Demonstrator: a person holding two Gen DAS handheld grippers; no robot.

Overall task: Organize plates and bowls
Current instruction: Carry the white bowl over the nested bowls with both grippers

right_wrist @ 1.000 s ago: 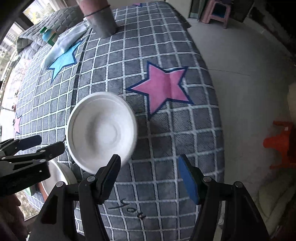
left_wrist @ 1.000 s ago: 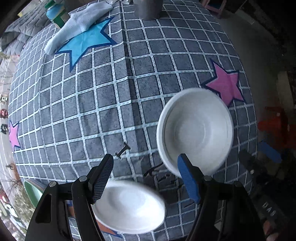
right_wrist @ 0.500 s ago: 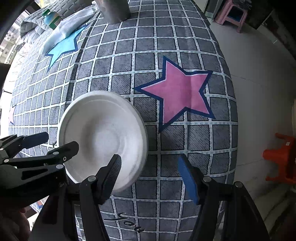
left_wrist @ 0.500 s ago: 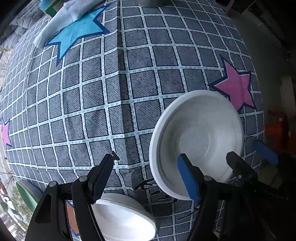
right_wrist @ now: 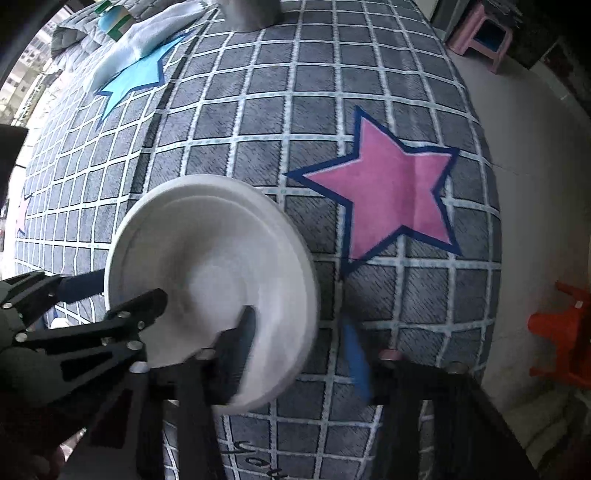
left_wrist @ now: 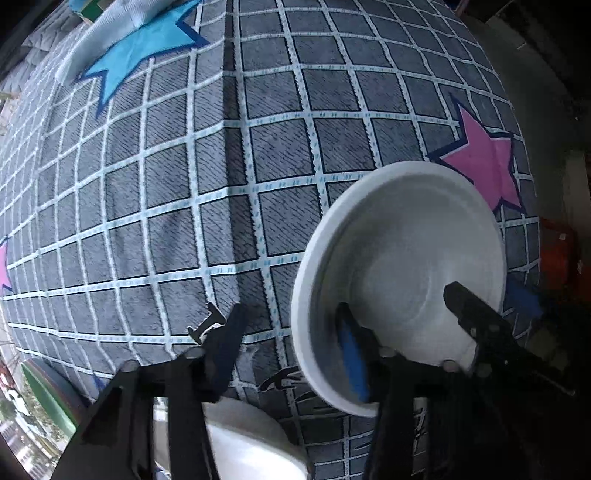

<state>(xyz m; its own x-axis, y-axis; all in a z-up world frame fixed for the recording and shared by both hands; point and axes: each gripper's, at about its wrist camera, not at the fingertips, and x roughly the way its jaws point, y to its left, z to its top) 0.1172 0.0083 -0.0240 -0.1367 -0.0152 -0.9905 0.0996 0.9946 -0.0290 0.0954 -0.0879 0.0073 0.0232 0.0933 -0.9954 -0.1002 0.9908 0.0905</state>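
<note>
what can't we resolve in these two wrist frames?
- Left wrist view: second white dish half hidden behind the left hand-held gripper, cut by the bottom edge.
- Both views: pad contact on the white bowl rim is motion-blurred; grip unclear.
- Right wrist view: bottle label too small to read.

Both grippers drop onto the white bowl (left_wrist: 402, 266) and their jaws have just been closing: the left gripper (left_wrist: 291, 347) now straddles its rim at nine o'clock, the right gripper (right_wrist: 303, 347) at three, each with one finger inside, rim between.
</note>
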